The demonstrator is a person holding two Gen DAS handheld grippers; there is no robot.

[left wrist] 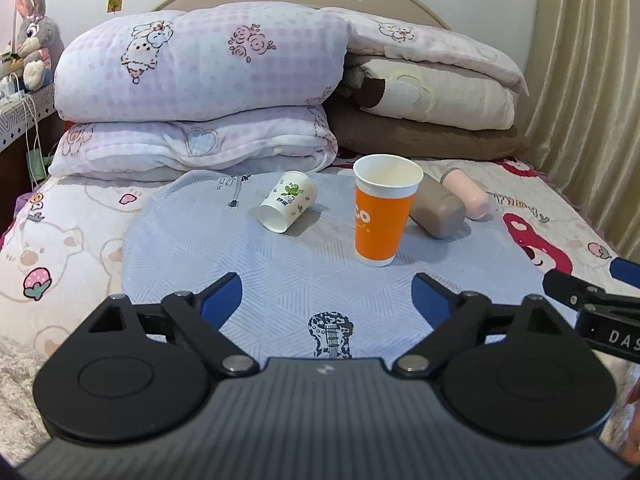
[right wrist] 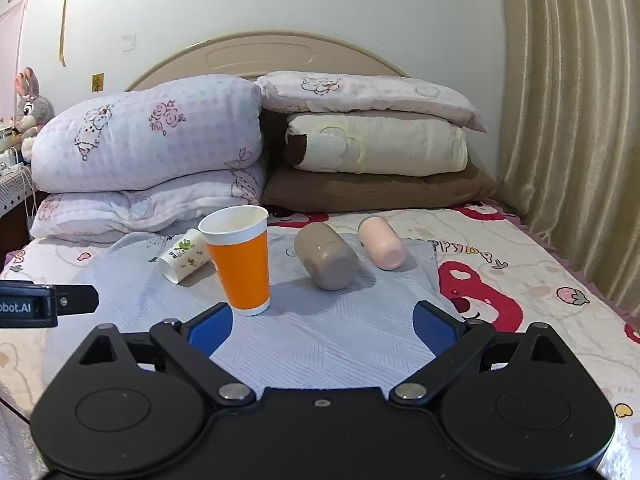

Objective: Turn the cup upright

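Observation:
An orange paper cup (left wrist: pixel 383 208) (right wrist: pixel 240 258) stands upright on a light blue cloth (left wrist: pixel 248 264) (right wrist: pixel 340 320) on the bed. A small white cup with green print (left wrist: pixel 286 202) (right wrist: pixel 185 255) lies on its side to its left. A taupe cup (left wrist: pixel 438 210) (right wrist: pixel 326 256) and a pink cup (left wrist: pixel 468 194) (right wrist: pixel 383 242) lie on their sides to its right. My left gripper (left wrist: pixel 326 294) is open and empty, short of the cups. My right gripper (right wrist: pixel 322 322) is open and empty, near the orange cup's base.
Folded quilts (left wrist: pixel 192 80) (right wrist: pixel 148 148) and stacked pillows (left wrist: pixel 432 96) (right wrist: pixel 376 144) fill the head of the bed behind the cups. A curtain (left wrist: pixel 592 80) (right wrist: pixel 572 120) hangs at the right. A plush rabbit (left wrist: pixel 34 36) sits at the far left.

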